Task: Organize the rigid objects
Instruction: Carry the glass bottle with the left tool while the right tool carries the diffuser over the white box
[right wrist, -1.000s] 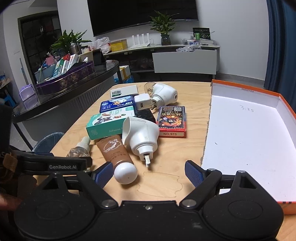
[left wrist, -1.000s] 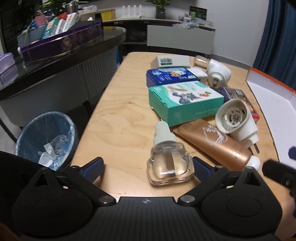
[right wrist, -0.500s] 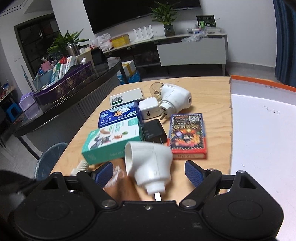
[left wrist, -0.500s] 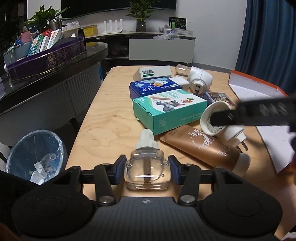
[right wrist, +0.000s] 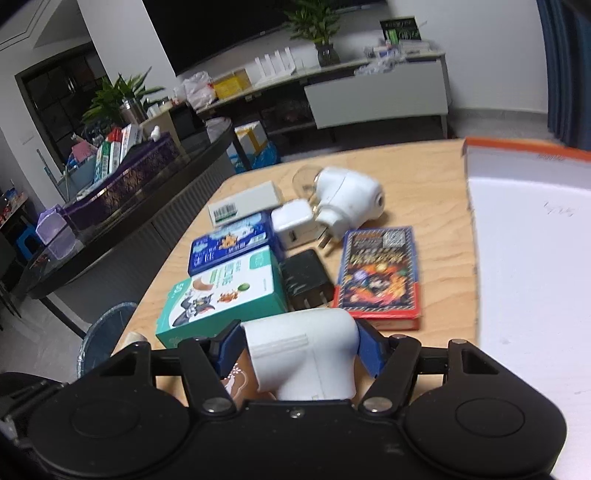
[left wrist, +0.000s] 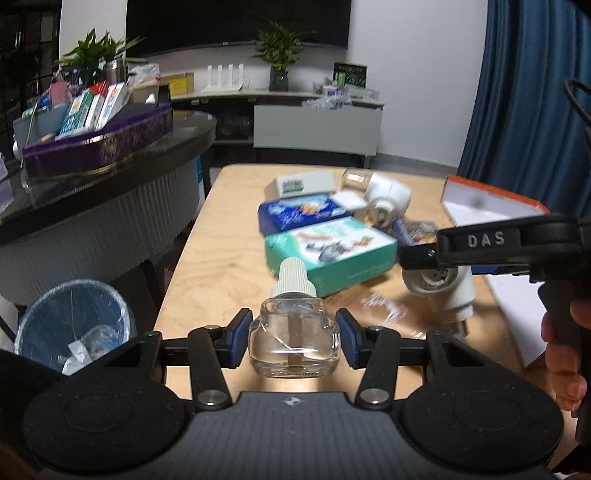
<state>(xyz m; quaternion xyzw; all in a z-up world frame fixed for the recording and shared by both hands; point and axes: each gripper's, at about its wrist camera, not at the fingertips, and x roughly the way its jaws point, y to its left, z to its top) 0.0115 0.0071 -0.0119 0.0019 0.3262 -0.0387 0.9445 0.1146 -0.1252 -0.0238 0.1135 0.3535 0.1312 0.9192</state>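
This looks like an office lounge or reception room rather than a home. A curved dark counter (left wrist: 110, 177) with a ribbed white front carries a purple tray of boxed goods (left wrist: 99, 144), and a long low sideboard (left wrist: 317, 122) along the white wall holds potted plants (left wrist: 279, 55), white routers (left wrist: 223, 77) and small packages beneath a large dark wall screen (left wrist: 236, 22). A light plywood table (left wrist: 221, 266) strewn with retail boxes, a lined wastebasket (left wrist: 74, 325) on the floor and floor-length blue curtains (left wrist: 524, 110) complete the workplace feel.
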